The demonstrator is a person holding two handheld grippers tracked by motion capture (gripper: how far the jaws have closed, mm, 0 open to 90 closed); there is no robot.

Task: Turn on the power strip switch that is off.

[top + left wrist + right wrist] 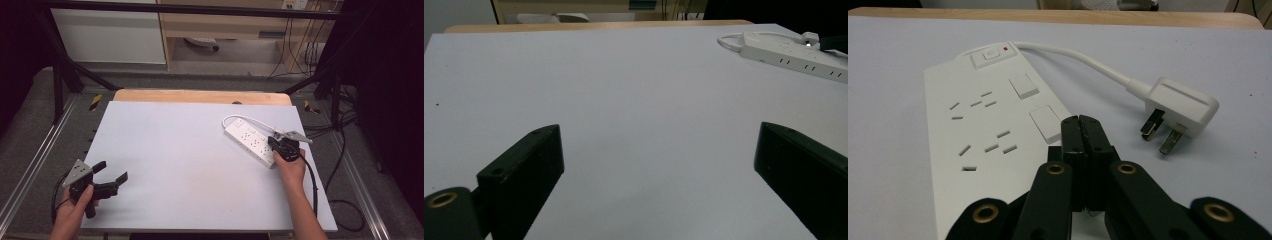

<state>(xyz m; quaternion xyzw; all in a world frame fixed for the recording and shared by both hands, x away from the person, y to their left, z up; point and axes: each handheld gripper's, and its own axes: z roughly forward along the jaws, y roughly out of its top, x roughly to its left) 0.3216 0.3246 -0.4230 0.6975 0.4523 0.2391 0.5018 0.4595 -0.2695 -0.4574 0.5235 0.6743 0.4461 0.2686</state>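
A white power strip (248,138) lies at the right of the white table top (190,160), with its short cable (1083,59) curling round to a white plug (1182,106) that rests on the table beside it. My right gripper (272,142) hovers over the strip's near end. In the right gripper view its jaws are pressed together with nothing between them, and the gripper (1081,126) sits above the strip (978,130) by two white square covers. My left gripper (112,170) is at the table's front left, open and holding nothing. The strip (796,56) is far off from that open gripper (656,135).
A wooden board edge (200,96) runs along the back of the table. Black frame bars (60,75) stand at both sides. Dark cables (345,200) lie on the floor at the right. A cupboard (110,35) stands behind.
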